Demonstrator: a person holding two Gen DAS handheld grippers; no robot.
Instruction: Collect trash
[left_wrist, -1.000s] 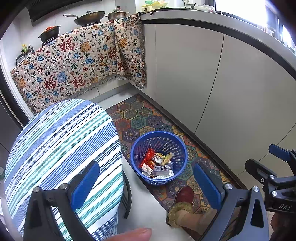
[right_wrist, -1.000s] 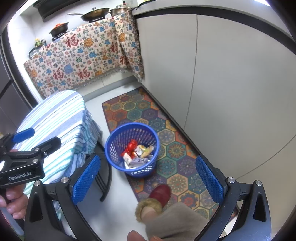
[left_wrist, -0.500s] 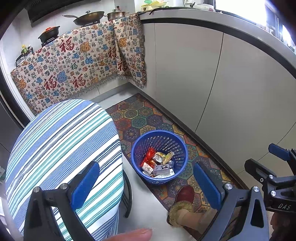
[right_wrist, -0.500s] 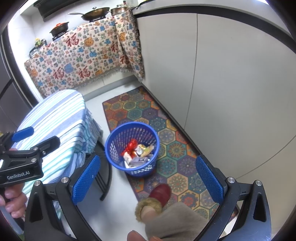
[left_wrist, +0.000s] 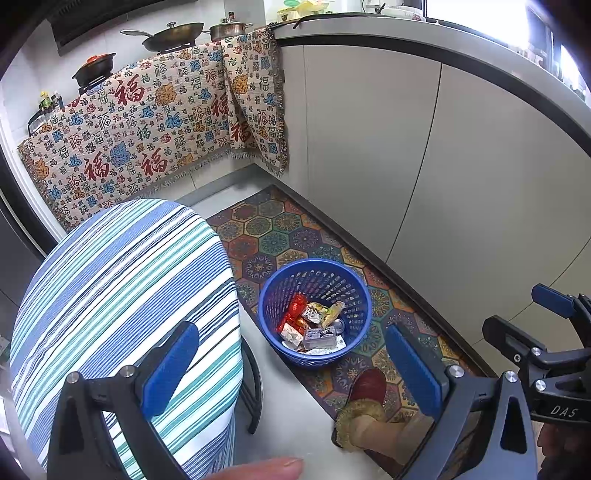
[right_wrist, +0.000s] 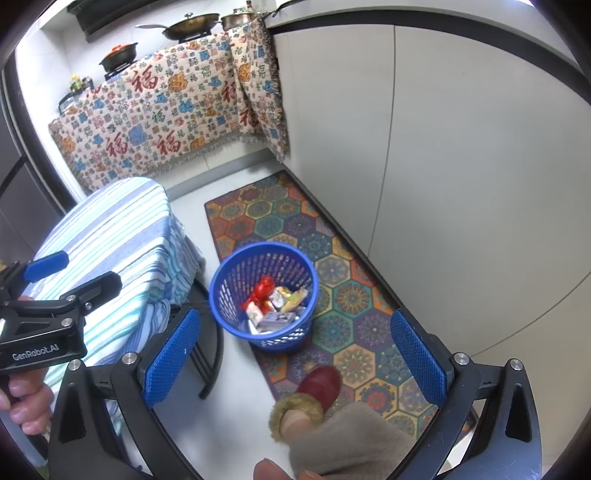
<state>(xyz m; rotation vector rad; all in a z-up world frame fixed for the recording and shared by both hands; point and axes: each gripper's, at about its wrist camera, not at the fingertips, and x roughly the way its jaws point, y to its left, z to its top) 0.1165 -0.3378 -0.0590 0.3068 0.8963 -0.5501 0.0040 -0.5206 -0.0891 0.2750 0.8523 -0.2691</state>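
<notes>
A blue plastic basket (left_wrist: 354, 295) stands on the floor on a patterned mat; it also shows in the right wrist view (right_wrist: 236, 273). Inside lie several wrappers and packets, among them a red wrapper (left_wrist: 295, 308) (right_wrist: 263, 288) and a clear plastic box (left_wrist: 320, 338). My left gripper (left_wrist: 291, 365) is open and empty, held high above the basket. My right gripper (right_wrist: 291, 358) is open and empty, also high above the floor. Each gripper shows in the other's view: the right one (left_wrist: 546, 321) and the left one (right_wrist: 55, 280).
A round table with a striped blue cloth (left_wrist: 122, 295) (right_wrist: 110, 236) stands left of the basket. Grey cabinet fronts (left_wrist: 424, 166) run along the right. A patterned cloth (left_wrist: 147, 129) hangs under the stove with pans. A foot in a red slipper (right_wrist: 317, 384) stands on the mat (right_wrist: 332, 295).
</notes>
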